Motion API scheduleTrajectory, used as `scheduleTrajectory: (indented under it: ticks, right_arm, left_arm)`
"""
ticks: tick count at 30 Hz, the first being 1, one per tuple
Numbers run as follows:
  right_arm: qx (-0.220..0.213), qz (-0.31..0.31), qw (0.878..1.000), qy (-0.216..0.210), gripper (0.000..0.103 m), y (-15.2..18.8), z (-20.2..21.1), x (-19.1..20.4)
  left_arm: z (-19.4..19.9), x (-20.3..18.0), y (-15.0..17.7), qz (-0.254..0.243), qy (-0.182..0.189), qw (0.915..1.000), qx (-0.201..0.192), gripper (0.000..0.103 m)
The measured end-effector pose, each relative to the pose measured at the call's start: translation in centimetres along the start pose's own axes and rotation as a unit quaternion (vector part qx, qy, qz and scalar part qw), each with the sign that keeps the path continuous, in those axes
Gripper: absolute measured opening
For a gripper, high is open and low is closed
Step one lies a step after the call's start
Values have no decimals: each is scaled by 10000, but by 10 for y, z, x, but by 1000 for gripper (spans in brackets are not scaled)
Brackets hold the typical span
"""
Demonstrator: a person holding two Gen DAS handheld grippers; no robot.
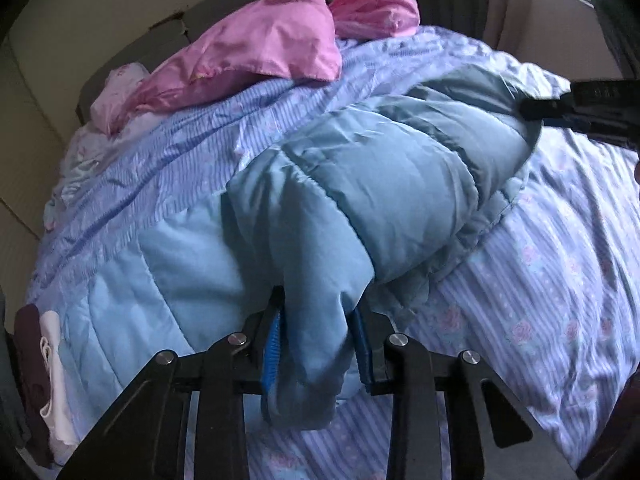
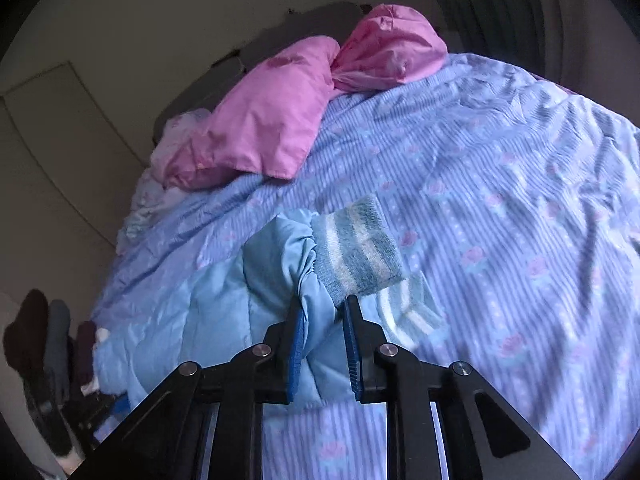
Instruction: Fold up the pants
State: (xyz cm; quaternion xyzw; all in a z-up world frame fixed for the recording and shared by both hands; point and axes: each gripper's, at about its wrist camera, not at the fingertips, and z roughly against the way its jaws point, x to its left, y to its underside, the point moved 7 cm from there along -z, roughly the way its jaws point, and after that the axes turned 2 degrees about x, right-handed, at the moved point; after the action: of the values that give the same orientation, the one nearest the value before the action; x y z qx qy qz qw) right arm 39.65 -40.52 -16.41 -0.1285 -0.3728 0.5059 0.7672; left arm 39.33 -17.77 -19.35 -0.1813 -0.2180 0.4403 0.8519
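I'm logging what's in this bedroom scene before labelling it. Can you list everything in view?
quilted pants: one pair, light blue, on the bed, held at both ends
striped knit cuff: one showing clearly, blue and white, at the pants' ankle end
bedspread: one, lilac striped with pink flowers, covering the bed
pillows: two, pink, at the head of the bed
dark clothes: a few, dark, at the bed's left edge
left gripper: one, black with blue pads, shut on the pants
right gripper: one, same colours, shut near the cuff
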Motion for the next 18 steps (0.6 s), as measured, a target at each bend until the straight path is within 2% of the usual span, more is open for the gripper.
scheduleTrajectory:
  ticks: [5,8,10,11,12,14,15,16,18]
  right_arm:
    - [500,-304,9981,194,20,22,-27,-26]
    - [532,-270,9977,332,23,24,-34,-33]
    - [582,-211,9971,450,39,25,-35,-34]
    - [603,-178,9961,627,55,25,-33,-35]
    - [605,-164,9947,809,63,26,-29,-36]
    - [383,-96,9948,944,63,24,-10,-33]
    - [273,50,9950,960,63,23,2,-28]
    - [187,205,9946,1003,63,23,12,-22]
    - [-100,740,9919,1024,63,23,44,2]
  left_arm:
    - [-8,-12,11,-205,-145,9996,152,35]
    - [-14,-15,16,-222,-239,9992,249,47]
    - [-16,-16,21,-176,-207,9990,355,65]
    - [-14,-16,21,-156,-158,9991,369,65]
    - [-5,-17,21,-100,-76,9994,310,65]
    - [20,-18,15,-54,84,9999,38,66]
    - [30,-17,13,-36,150,9998,-85,73]
    - [48,-16,10,-1,274,9991,-310,79]
    - [75,-8,7,42,392,9971,-654,81]
